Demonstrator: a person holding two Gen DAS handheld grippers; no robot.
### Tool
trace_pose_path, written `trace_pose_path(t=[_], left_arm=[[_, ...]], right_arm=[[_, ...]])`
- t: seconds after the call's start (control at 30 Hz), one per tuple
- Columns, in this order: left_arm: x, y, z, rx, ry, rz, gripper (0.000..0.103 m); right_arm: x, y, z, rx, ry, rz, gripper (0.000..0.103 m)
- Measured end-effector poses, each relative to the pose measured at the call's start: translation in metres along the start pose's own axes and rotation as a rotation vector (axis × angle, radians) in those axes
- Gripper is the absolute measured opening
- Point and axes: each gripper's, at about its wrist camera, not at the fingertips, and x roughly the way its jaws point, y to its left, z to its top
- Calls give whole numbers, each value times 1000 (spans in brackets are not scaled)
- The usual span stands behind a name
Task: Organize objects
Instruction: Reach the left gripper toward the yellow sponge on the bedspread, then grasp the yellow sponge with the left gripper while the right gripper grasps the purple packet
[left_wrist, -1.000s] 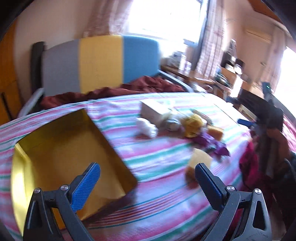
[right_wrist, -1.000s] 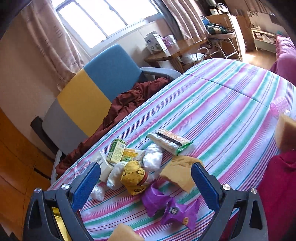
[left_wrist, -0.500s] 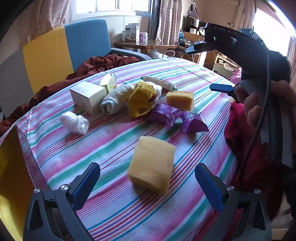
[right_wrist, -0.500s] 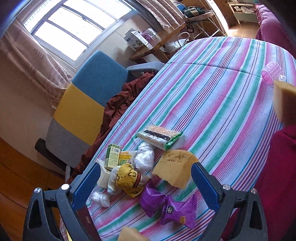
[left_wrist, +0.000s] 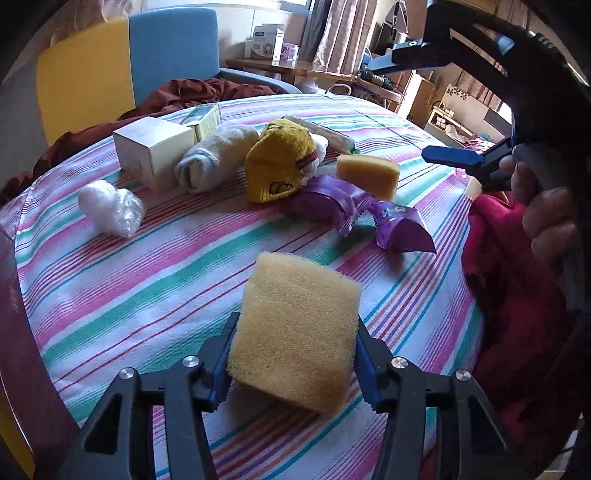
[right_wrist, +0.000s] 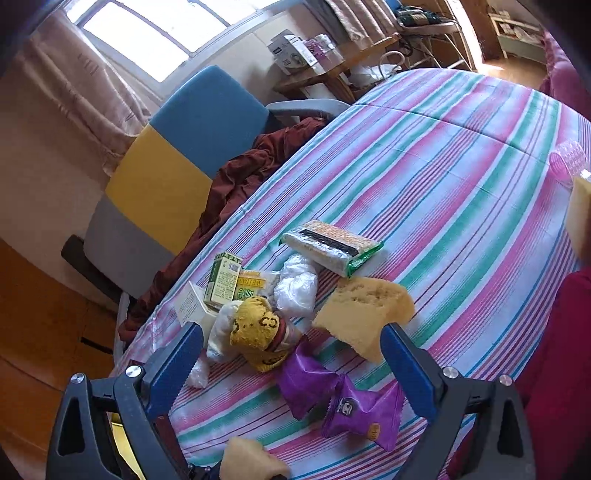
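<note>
- Sponge (left_wrist: 295, 328) was clamped between the two blue pads of the left claw (left_wrist: 293, 354), its far edge reaching out over the striped cloth of the counter (left_wrist: 122, 280); whether its underside touched the cloth could not be determined.
- Right claw (right_wrist: 291, 365) stood wide apart with nothing between its pads, held above the pile of goods; in the left wrist view it appeared at upper right, gripped by a hand (left_wrist: 546, 218).
- A second sponge (right_wrist: 364, 314) lay on the counter near the right pad of the right claw, just beside a purple snack bag (right_wrist: 354, 410).
- A second purple bag (right_wrist: 303, 380) lay touching the first one.
- A yellow sock (left_wrist: 280, 162) rested against a grey rolled sock (left_wrist: 210, 158), both at the middle of the pile.
- A white box (left_wrist: 151, 147) stood upright at the left of the pile, with a green carton (right_wrist: 223, 280) behind it.
- A crumpled plastic bag (left_wrist: 110, 206) lay apart from the pile, toward the left edge of the counter.
- A packet of crackers (right_wrist: 332, 247) lay flat beyond the pile.
- A pink roller (right_wrist: 567, 162) sat well apart, near the far right edge.
- A chair (right_wrist: 177, 155) with blue, yellow and grey panels stood behind the counter, with a dark red cloth (right_wrist: 236, 184) draped over its seat.
</note>
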Motion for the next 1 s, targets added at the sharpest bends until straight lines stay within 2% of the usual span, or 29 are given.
trace_pose_path(t=[0.2, 0.43, 0.93, 0.97, 1.0], left_arm=[[-16, 13, -23, -8, -48, 46, 56], [-16, 8, -35, 38, -90, 92, 57], [-15, 15, -33, -12, -119, 31, 57], [-15, 16, -33, -18, -118, 26, 57], [-16, 16, -33, -23, -117, 22, 57]], right_arm=[[18, 36, -14, -203, 85, -27, 90], [49, 58, -39, -403, 202, -174, 84], [84, 53, -42, -533, 304, -369, 84], [87, 52, -42, -543, 313, -386, 83], [90, 50, -43, -550, 327, -398, 74]])
